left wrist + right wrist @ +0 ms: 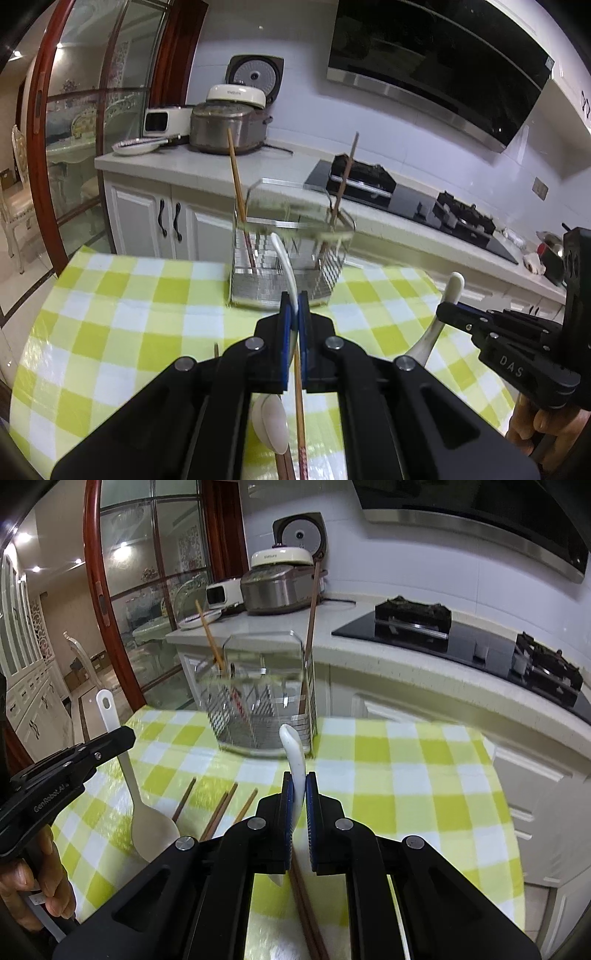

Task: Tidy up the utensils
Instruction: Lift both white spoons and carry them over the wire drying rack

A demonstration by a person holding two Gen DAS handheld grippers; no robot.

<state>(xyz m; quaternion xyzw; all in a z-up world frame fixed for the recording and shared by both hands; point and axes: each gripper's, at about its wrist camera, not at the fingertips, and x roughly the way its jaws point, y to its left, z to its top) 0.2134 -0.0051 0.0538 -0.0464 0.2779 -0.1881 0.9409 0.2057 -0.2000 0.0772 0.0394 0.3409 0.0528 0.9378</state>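
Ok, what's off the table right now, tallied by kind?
Paddle, in left tongs: 1
Spoon, in right tongs: 1
Chopsticks, standing in rack: 2
Total: 4

table (406, 775): checked cloth | on it: wire utensil rack (258, 709); loose chopsticks (221, 808)
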